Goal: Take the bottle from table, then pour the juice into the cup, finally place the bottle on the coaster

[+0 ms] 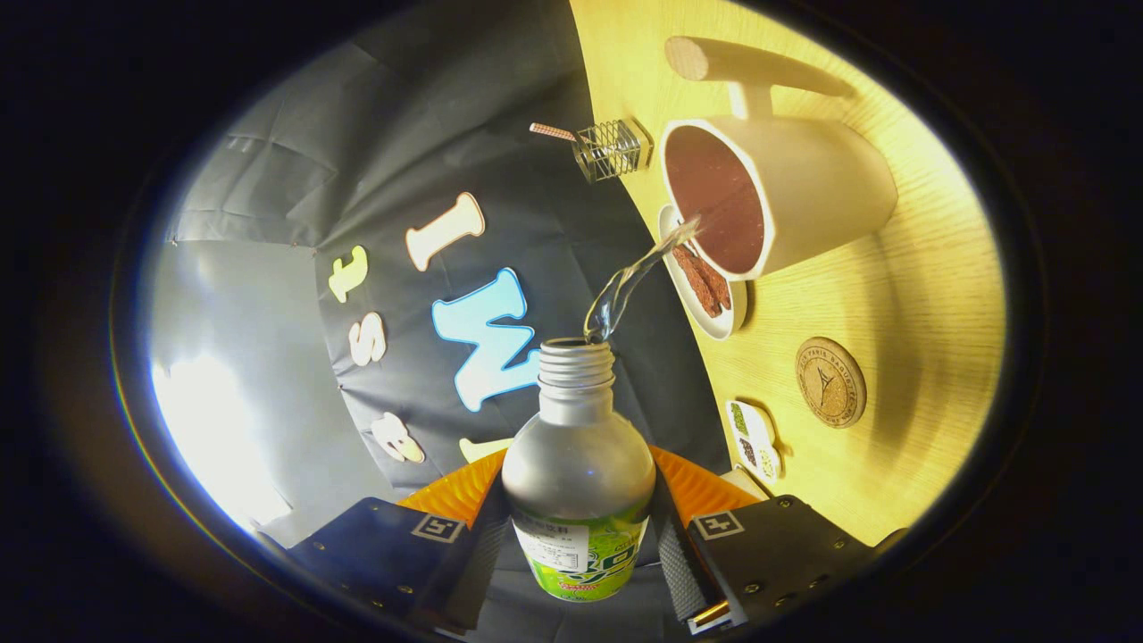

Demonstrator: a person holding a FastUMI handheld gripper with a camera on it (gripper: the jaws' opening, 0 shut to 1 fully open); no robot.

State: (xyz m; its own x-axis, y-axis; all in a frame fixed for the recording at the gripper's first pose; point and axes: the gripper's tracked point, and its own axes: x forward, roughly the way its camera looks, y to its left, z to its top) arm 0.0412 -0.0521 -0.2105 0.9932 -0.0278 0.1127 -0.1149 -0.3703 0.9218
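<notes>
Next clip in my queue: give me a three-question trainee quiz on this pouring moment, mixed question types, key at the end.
1. True or false: the gripper is shut on the bottle.
2. Where does the stream of juice from the bottle's open mouth land? A) in the cup B) on the coaster C) in the wire basket
3. Fill in: the round coaster on the table bears ____.

Key: 1 true, both fingers press its sides. 2 A. 3 nothing; the bottle is not yet placed there.
</notes>
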